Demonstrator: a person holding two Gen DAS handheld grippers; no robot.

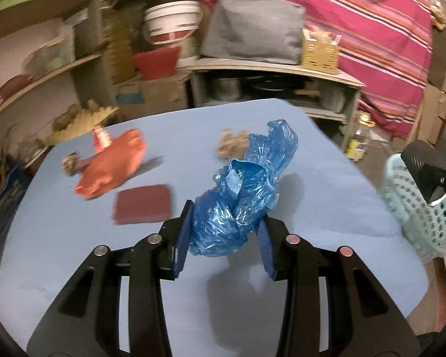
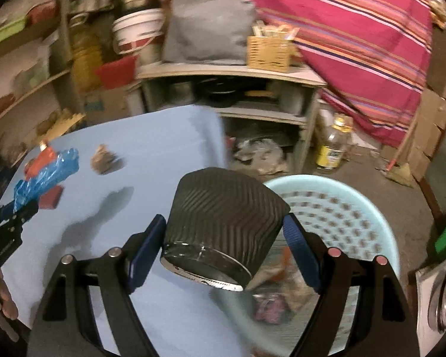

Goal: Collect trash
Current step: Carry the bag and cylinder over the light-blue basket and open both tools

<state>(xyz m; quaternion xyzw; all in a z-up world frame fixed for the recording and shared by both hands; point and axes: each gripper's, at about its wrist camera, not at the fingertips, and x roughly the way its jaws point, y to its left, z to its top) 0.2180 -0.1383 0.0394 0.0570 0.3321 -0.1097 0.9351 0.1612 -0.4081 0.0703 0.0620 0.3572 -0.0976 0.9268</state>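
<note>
The left gripper (image 1: 226, 226) clamps a crumpled blue plastic bag (image 1: 240, 196) between its blue pads, the bag bulging up and forward out of the jaws above the pale blue table (image 1: 59, 267). To its right, the right gripper (image 2: 223, 232) pinches a black ribbed cup (image 2: 223, 223), tilted with its rim toward the camera, held at the table's right edge where the light blue perforated basket (image 2: 356, 217) sits just beside and lower than the tabletop; scraps already lie in the basket's bottom. In the left wrist view the cup (image 1: 422, 166) shows against the basket (image 1: 413, 211) at the far right. On the table beyond the bag rest an orange wrapper (image 1: 113, 163), a dark red flat square (image 1: 144, 203) near it, a small brown crumpled scrap (image 1: 230, 145) farther back, and a blurred small lump (image 1: 70, 163) at the wrapper's left end. Behind the table stand cluttered shelves (image 2: 223, 73) with a grey bag (image 1: 252, 26), a woven box (image 2: 269, 49) and a white bucket (image 1: 172, 20); a striped red cloth (image 2: 356, 29) hangs at right, and a yellow-capped bottle (image 2: 334, 144) stands on the floor.
</note>
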